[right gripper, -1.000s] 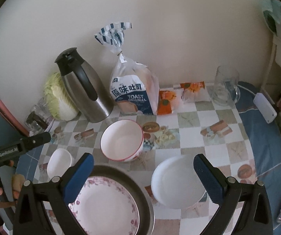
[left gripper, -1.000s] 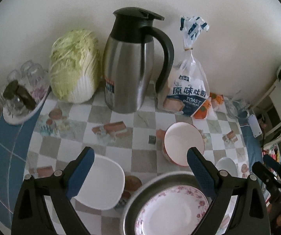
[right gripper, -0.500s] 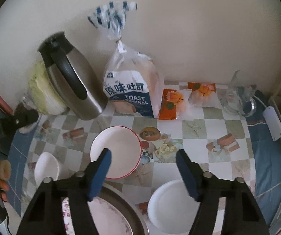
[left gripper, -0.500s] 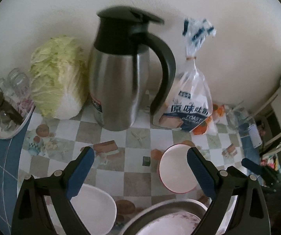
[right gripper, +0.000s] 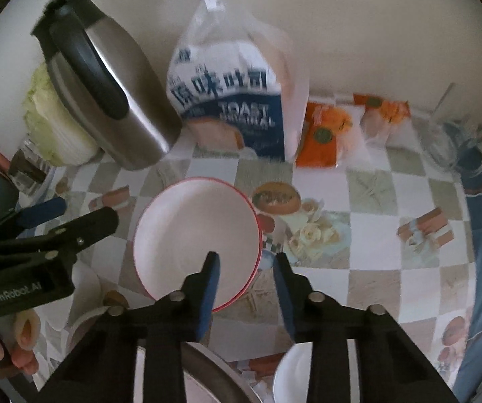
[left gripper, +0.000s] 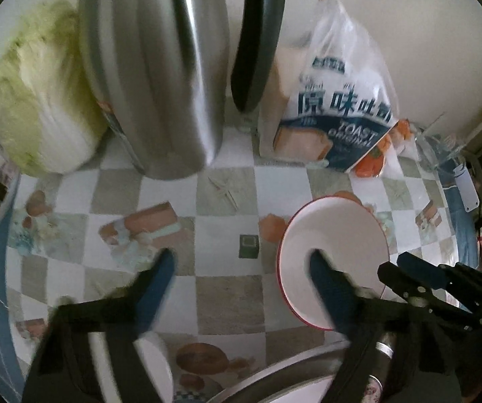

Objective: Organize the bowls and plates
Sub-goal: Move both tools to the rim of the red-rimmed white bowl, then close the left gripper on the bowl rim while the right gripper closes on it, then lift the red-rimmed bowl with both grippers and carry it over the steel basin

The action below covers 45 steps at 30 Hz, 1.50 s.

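At 6 o'clock, right claw (right gripper: pixel 246 262) part-open, holding nothing, straddling the 4 o'clock rim of the bowl (right gripper: pixel 195 238) on the desk (right gripper: pixel 368 245). Left claw (left gripper: pixel 241 258) wide open, empty. Advice: seat one finger inside the rim, one outside, before closing. Kettle (right gripper: pixel 106 100) at 11 o'clock.
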Tool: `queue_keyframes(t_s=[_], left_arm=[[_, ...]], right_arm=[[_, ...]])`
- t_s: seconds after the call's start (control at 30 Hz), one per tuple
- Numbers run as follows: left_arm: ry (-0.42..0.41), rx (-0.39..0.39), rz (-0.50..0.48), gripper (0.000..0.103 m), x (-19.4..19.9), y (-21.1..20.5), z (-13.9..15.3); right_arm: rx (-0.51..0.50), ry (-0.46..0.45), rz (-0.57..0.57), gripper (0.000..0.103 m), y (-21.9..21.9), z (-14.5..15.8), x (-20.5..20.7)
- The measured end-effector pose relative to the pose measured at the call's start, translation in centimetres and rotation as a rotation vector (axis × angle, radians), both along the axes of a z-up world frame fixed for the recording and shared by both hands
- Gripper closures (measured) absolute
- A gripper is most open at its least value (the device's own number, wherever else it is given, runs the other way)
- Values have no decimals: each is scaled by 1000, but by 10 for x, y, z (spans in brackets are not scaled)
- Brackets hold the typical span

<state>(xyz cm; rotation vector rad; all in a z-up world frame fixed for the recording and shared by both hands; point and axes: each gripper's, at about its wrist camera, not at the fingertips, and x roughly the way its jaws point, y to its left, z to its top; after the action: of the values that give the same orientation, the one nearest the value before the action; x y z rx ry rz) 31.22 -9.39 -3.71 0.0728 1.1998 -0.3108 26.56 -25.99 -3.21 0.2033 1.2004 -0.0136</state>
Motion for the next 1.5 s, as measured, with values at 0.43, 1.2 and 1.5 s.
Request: queue_keyframes(t_s=[0.43,1.2,1.5], left_arm=[[146,-47,-56,83,6,-20,-45],[133,-18,-80,91,2,-39,-56],[62,-32,-96,91,-3,-45,-31]], right_arm=[[6,63,16,90,1,-29,13],[29,61,15,90,0,-45,19],[35,4,10,90,-9,-24,15]])
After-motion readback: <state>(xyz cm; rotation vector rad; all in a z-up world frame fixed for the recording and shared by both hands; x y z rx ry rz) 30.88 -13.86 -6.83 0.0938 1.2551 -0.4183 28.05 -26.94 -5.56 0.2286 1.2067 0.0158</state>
